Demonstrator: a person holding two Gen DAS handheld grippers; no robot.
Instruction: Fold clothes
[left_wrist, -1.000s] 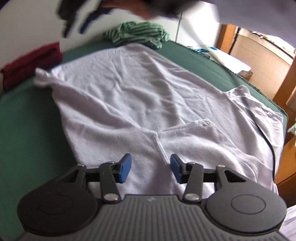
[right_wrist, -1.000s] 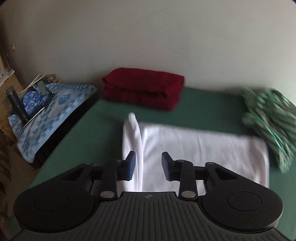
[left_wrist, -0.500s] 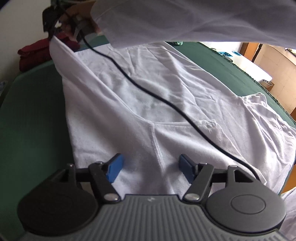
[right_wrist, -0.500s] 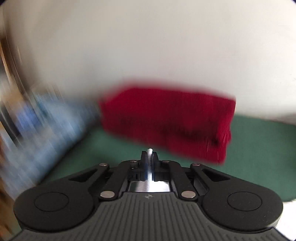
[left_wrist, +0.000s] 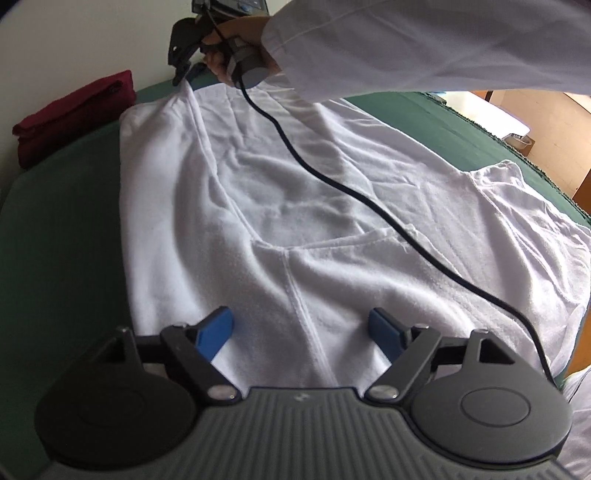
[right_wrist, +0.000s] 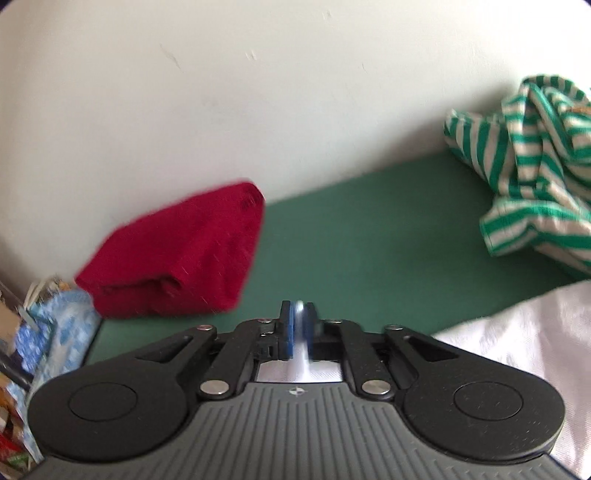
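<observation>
Since a second ago the right tool (right_wrist: 299, 328) has gone from spread above the white shirt (left_wrist: 295, 206) to clamped on a sliver of its cloth, and the far left corner of the shirt has risen off the bed (left_wrist: 62, 229); the left tool (left_wrist: 301, 332) has widened its spread.

The shirt lies across the green bed, its neckline seam nearest the left tool, one sleeve trailing off to the right. The left tool hangs open just above the near edge, blue pads either side of the centre seam, touching nothing that can be seen. At the far left, the right tool, seen in a hand (left_wrist: 236, 48) below a white sleeve (left_wrist: 406, 40), pinches the raised corner, and a ridge of cloth runs from it toward the near side. Its cable (left_wrist: 332, 177) drapes across the shirt.

The step looks like carrying the left side over toward the middle. To do it well, the left tool should probably take the near edge in line with the far grip, so both ends travel together and the crease lands straight. Keeping the cable out of the fold would help.

A folded red garment (right_wrist: 177, 258) sits far left by the wall; a striped one (right_wrist: 524, 155) lies bunched far right.
</observation>
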